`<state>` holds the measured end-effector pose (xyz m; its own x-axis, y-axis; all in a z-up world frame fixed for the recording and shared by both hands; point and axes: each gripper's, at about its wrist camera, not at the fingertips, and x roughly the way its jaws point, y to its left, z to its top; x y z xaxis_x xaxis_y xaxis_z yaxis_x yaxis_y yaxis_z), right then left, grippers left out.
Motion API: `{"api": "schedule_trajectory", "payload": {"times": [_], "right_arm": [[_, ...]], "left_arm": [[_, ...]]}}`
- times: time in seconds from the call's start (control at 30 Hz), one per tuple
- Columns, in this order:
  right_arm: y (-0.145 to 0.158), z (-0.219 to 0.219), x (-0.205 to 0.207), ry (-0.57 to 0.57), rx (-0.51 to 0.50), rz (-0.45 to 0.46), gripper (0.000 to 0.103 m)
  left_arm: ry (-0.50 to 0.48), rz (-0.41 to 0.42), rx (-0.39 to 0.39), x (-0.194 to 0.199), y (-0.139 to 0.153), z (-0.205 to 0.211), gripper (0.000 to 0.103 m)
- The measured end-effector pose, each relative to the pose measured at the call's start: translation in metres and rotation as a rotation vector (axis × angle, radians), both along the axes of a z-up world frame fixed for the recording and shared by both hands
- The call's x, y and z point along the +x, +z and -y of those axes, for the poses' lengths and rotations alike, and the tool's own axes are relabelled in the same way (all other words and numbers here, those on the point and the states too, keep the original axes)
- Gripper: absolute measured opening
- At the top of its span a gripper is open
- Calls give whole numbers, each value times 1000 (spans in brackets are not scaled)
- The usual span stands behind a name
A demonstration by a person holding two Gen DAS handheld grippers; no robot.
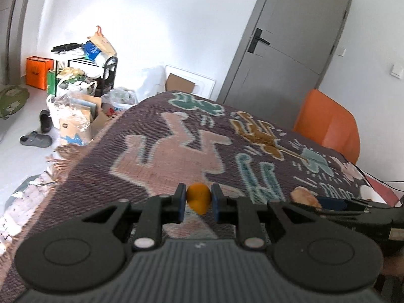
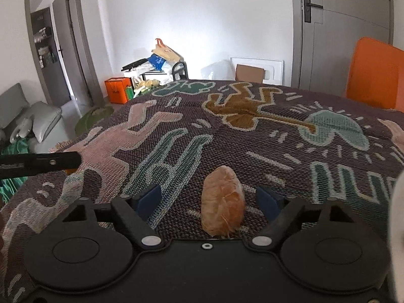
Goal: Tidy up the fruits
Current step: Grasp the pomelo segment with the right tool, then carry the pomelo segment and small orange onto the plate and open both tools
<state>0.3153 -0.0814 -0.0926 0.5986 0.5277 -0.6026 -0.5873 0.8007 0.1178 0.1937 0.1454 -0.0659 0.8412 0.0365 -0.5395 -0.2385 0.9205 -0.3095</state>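
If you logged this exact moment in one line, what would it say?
left hand-held gripper: shut on orange fruit | right hand-held gripper: open around peeled fruit | surface: patterned blanket

Orange fruit [image 1: 198, 198] half behind jaws

A dark woven blanket [image 2: 252, 136] with pink, brown and teal figures is covering the tabletop. An orange chair [image 1: 328, 123] is standing just beyond its far edge, and a grey door [image 1: 290, 38] is sitting shut behind that. Against the white wall, a black rack [image 1: 83, 68] is overflowing with bags, an orange box [image 1: 39, 72] is standing beside it, and grey slippers [image 1: 36, 139] are lying on the floor.
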Motion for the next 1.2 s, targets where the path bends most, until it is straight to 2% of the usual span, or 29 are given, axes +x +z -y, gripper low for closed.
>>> {"api": "schedule_trajectory", "payload": {"times": [0.23, 0.3, 0.37, 0.43, 0.67, 0.97, 1.2], "right_arm": [[-4, -12, 1, -9, -45, 25, 69], [-3, -11, -2, -16, -69, 40, 55], [-2, -9, -4, -10, -83, 49, 46], [0, -6, -7, -9, -89, 54, 34], [6, 12, -21, -8, -17, 36, 32], [30, 41, -42, -25, 53, 73, 32], [40, 70, -51, -80, 89, 104, 32]], "left_arm": [[12, -1, -9, -6, -1, -7, 20], [8, 5, -12, -7, 0, -5, 20], [2, 9, -16, -6, 0, -3, 20], [-7, 10, -16, -7, 1, 0, 20], [-37, 32, 1, -11, 11, 17, 20], [-90, 57, 6, -12, 20, 47, 19], [-141, 63, 22, -9, 25, 73, 20]]}}
